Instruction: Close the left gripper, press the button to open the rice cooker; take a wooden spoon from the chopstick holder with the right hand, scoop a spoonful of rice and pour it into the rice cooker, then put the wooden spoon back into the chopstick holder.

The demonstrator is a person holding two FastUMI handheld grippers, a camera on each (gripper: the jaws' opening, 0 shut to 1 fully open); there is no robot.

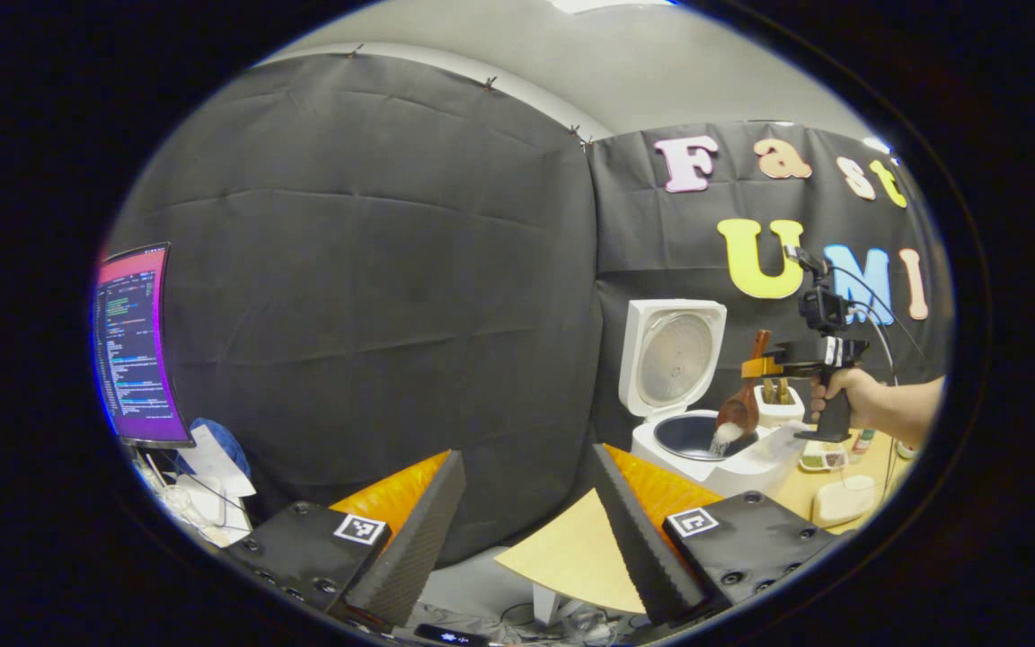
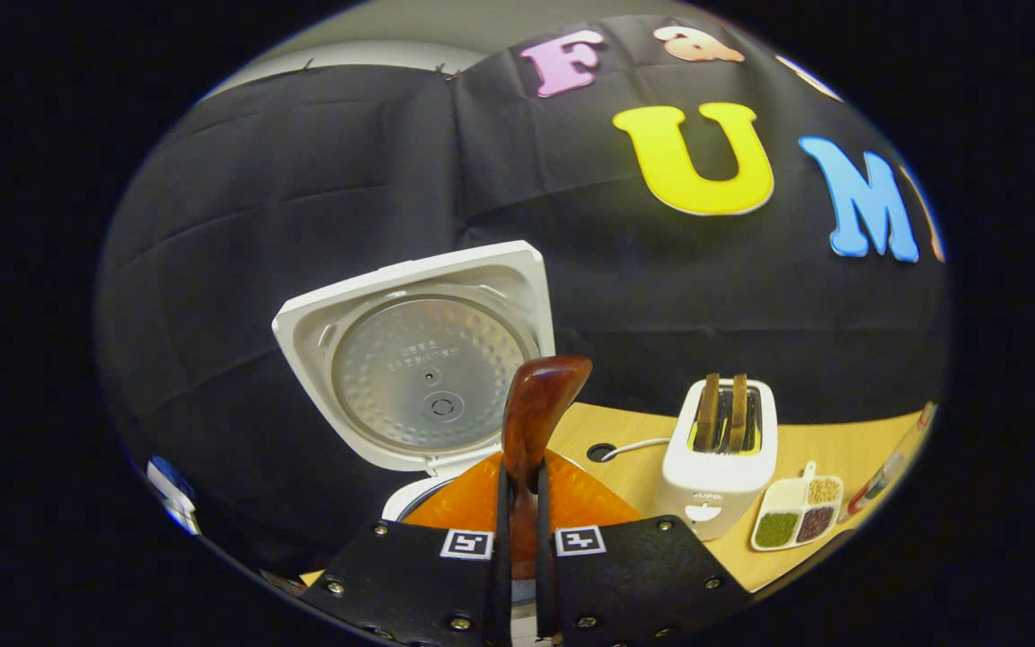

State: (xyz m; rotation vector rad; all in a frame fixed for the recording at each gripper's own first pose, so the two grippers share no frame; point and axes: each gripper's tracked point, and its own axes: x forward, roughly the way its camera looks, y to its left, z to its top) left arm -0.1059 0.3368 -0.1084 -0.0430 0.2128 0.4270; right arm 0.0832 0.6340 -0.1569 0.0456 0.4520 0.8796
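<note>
Right gripper [image 2: 517,539] clamps wooden spoon [image 2: 537,404] over rice cooker [image 2: 419,359].

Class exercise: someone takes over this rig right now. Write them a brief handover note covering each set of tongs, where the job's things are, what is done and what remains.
Left tongs: open, holding nothing, held back from the white rice cooker.
Right tongs: shut on the handle of the brown wooden spoon, which is tipped over the cooker's pot, white rice spilling in.
Done: the lid is up, spoon taken, rice scooped.
Left: finish the pour, then put the spoon back into the white chopstick holder beside the cooker.
</note>
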